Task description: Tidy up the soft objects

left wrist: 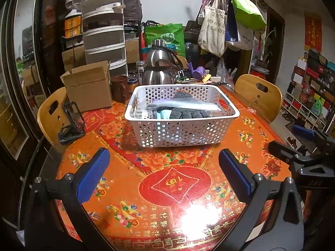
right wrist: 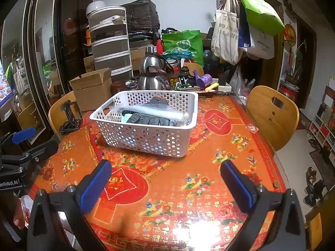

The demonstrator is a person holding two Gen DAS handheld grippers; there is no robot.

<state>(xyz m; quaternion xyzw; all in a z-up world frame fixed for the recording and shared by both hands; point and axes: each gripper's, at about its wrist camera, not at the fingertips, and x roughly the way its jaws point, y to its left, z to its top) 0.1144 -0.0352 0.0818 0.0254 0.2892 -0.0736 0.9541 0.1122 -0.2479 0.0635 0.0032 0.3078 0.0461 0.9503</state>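
Observation:
A white perforated basket (left wrist: 180, 133) stands on the red-and-orange table (left wrist: 167, 188). It holds soft things: a dark grey knit glove (left wrist: 187, 113), a grey knit piece at the back (left wrist: 183, 95), pale blue cloth (left wrist: 163, 114) and a light flat packet (left wrist: 188, 104). My left gripper (left wrist: 164, 173) is open and empty above the table, in front of the basket. My right gripper (right wrist: 166, 183) is open and empty, in front of the basket (right wrist: 146, 138), where the glove (right wrist: 146, 119) also shows. The right gripper also shows at the right edge of the left wrist view (left wrist: 303, 144).
A cardboard box (left wrist: 88, 87), a brown jar (left wrist: 119, 87), steel kettles (left wrist: 159, 73) and clutter stand behind the basket. A black phone stand (left wrist: 71, 121) sits at the left. Wooden chairs (left wrist: 259, 96) flank the table. Bags (left wrist: 213, 27) hang above.

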